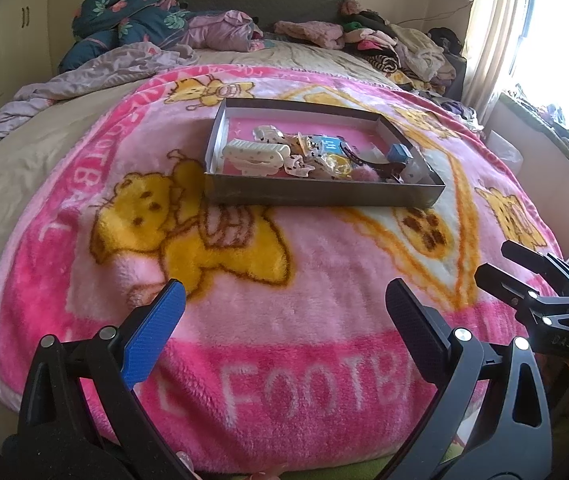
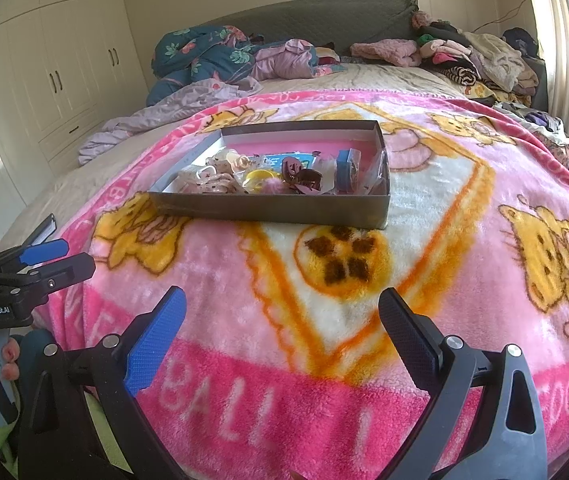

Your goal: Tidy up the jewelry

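- One shallow grey box (image 1: 324, 194) sits on a pink blanket (image 1: 308, 300) spread over a bed (image 1: 24, 168); it is the only container on the blanket.
- Two hand-held grippers are in view, both low over the blanket's near edge and well apart from the box.
- The left gripper (image 1: 284, 320) has its jaws spread wide, with nothing between them; one pad is blue, the other dark.
- The right gripper (image 2: 282, 322) is likewise spread wide and holds nothing.
- In the left wrist view the box's long axis runs across the frame, left to right, slightly turned so its right end sits nearer the camera.
- The box holds a loose heap of small accessories (image 1: 316, 156), crowded toward its near wall and right end; the far part of its pink floor is bare.
- Countable pieces in the heap: two white oblong clips (image 1: 254, 152) lying side by side at the left end, one small blue box (image 1: 399, 155) at the right end, one yellow ring-shaped piece (image 2: 258, 178), one dark brown claw clip (image 2: 302, 178) and one pink fluffy piece (image 1: 364, 174).
- The rest of the heap is too tangled to count.
- One pile of clothes (image 1: 396, 48) lies at the far right corner of the bed, and one floral quilt (image 1: 124, 12) is bundled at the far left.
- A white wardrobe (image 2: 60, 64) stands to the left of the bed.
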A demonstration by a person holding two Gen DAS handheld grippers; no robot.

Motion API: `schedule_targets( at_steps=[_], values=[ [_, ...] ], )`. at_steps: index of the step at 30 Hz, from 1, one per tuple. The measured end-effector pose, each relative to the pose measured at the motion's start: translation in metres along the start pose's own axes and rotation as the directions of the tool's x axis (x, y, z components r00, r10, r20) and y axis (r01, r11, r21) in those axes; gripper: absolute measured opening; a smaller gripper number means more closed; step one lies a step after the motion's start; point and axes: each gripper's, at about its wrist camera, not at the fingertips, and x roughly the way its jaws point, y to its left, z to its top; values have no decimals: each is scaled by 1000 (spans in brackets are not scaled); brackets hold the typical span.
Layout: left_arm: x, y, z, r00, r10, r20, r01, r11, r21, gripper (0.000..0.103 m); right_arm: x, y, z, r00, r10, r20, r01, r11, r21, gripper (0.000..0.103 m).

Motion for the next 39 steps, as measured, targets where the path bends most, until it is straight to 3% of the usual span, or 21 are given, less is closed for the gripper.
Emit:
schedule_targets(
  at_steps=[39],
  values=[
    [-1,4,-1,1000,7,4,-7,1000,0,92,-1,1,0,1000,-2,0,2,1000,-2,94]
  ],
)
